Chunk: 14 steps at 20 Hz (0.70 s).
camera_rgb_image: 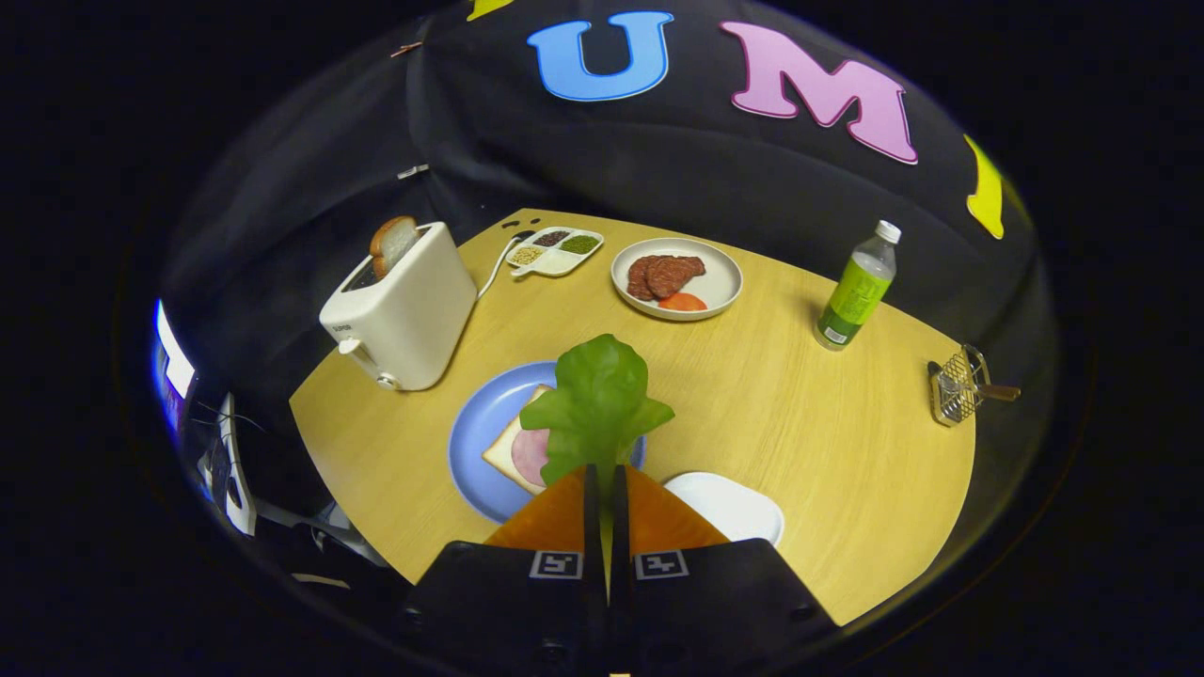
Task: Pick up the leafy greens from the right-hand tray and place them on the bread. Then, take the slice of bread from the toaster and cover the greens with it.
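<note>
Gripper view: gripper [602,470] at bottom centre, fingers clamped together on the frilly green lettuce leaf [599,404].

The leaf hangs over the bread slice with pink ham [520,449] on the round blue plate [475,442]. Best lower it centred before releasing. Open tabletop lies right; the white toaster [404,310] stands upper left.

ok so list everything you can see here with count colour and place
leafy greens: 1, green, pinched between the fingers, above the blue plate
blue plate: 1, blue, just ahead of the fingers
bread: 1 slice, pink slice on it, on the blue plate
toaster: 1, white, beyond the blue plate
toast: 1, brown, in the toaster
white tray: 1, white, beside the fingers
meat plate: 1, white, far side
bottle: 1, green label
gripper: 1, closed on the leafy greens
</note>
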Each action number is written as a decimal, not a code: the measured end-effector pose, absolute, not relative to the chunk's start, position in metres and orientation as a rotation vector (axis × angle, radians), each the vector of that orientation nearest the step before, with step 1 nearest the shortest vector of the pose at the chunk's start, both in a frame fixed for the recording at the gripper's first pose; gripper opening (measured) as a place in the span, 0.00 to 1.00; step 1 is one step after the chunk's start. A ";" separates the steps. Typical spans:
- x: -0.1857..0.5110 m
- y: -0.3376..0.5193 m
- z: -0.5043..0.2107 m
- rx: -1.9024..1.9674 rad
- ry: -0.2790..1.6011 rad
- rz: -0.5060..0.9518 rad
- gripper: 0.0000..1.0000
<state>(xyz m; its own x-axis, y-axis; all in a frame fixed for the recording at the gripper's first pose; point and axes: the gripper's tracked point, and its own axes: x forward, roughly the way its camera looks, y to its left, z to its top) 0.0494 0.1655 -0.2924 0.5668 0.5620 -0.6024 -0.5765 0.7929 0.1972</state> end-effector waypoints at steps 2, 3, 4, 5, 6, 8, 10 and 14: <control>0.048 0.181 -0.292 -0.034 0.709 0.690 0.06; 0.046 0.190 -0.293 -0.038 0.718 0.704 0.06; 0.046 0.196 -0.295 -0.044 0.726 0.713 0.06; 0.047 0.201 -0.297 -0.052 0.734 0.721 0.06; 0.047 0.206 -0.299 -0.060 0.739 0.728 0.06; 0.048 0.217 -0.300 -0.064 0.745 0.739 0.06; 0.052 0.224 -0.300 -0.067 0.746 0.742 0.06; 0.060 0.232 -0.309 -0.088 0.762 0.728 0.26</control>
